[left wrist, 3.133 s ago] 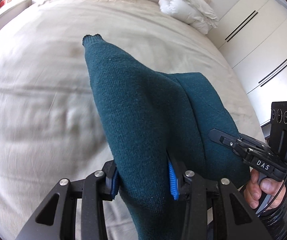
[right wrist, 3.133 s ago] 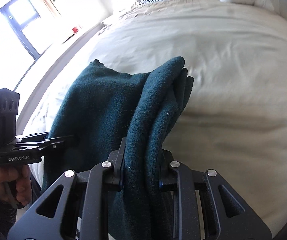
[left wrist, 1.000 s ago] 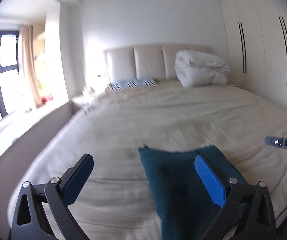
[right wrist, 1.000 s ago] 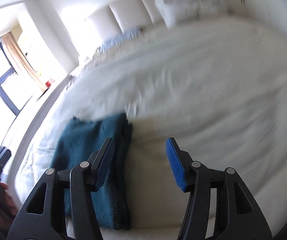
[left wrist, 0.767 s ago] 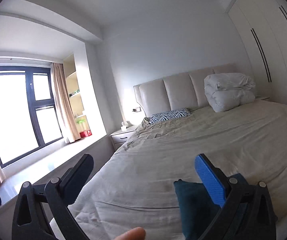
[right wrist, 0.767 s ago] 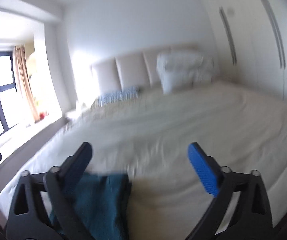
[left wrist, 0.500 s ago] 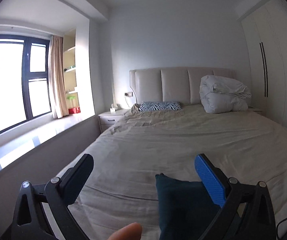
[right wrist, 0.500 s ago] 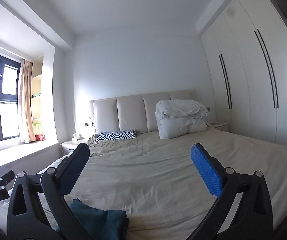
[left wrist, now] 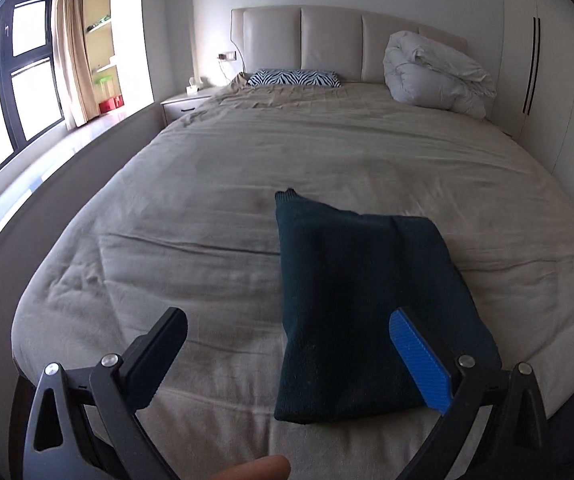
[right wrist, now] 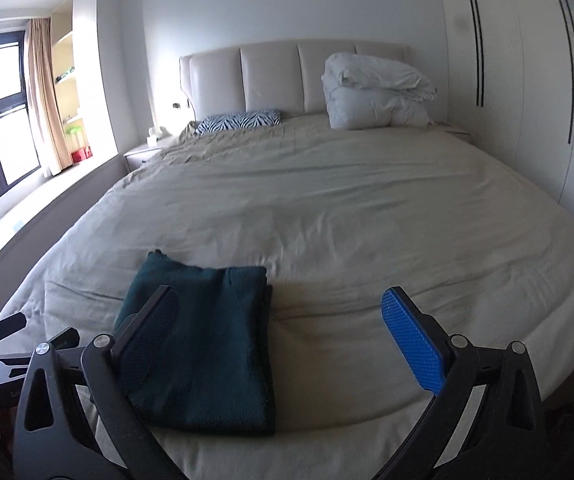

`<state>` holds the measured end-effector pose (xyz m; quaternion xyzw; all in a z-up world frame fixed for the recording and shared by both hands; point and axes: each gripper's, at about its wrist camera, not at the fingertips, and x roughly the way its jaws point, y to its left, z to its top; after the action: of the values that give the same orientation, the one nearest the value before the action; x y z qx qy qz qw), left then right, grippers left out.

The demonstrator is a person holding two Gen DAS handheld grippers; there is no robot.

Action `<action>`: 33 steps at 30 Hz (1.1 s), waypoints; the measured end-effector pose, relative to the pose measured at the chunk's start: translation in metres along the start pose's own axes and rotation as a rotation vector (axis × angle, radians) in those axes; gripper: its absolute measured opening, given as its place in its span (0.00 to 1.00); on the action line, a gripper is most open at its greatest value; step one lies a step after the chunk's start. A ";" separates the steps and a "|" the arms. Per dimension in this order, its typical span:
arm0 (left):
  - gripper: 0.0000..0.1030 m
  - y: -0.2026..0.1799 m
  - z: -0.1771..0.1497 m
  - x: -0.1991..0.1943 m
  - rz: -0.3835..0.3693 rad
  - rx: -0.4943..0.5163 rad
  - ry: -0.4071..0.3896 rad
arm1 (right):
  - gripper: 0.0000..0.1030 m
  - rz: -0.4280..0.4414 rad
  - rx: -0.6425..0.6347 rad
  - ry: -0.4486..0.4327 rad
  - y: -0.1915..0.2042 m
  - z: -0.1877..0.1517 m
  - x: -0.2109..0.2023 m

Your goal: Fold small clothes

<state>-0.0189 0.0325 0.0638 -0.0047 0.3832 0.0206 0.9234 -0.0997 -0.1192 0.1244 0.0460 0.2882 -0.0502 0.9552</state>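
Both grippers — left gripper and right gripper — are now hanging wide-fingered, having released the teal sweater; it is lying folded on the bed — seemingly finished.

Three seconds back both grippers were clamped on the dark green knit garment, holding it up over the bed — now it lies folded flat near the foot edge. The left gripper and right gripper have released it, spread wide and pulled back — neither touches the cloth.
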 end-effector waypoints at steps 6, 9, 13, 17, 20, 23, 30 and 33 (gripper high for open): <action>1.00 0.004 -0.007 0.006 0.003 -0.023 0.052 | 1.00 -0.004 -0.051 0.105 0.022 -0.026 0.029; 1.00 0.007 -0.010 0.010 0.005 -0.031 0.063 | 1.00 0.000 -0.060 0.154 0.029 -0.040 0.039; 1.00 0.009 -0.015 0.016 0.008 -0.037 0.079 | 1.00 0.003 -0.054 0.202 0.030 -0.050 0.051; 1.00 0.009 -0.018 0.020 0.009 -0.038 0.088 | 1.00 -0.004 -0.057 0.234 0.029 -0.053 0.052; 1.00 0.008 -0.018 0.020 0.008 -0.037 0.090 | 1.00 -0.007 -0.060 0.250 0.028 -0.055 0.056; 1.00 0.009 -0.019 0.021 0.008 -0.033 0.091 | 1.00 -0.004 -0.062 0.260 0.027 -0.056 0.058; 1.00 0.009 -0.019 0.021 0.010 -0.031 0.093 | 1.00 -0.007 -0.066 0.266 0.027 -0.059 0.059; 1.00 0.009 -0.019 0.022 0.012 -0.029 0.089 | 1.00 -0.010 -0.067 0.268 0.027 -0.059 0.059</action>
<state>-0.0174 0.0420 0.0352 -0.0167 0.4235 0.0316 0.9052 -0.0800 -0.0900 0.0439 0.0191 0.4147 -0.0388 0.9089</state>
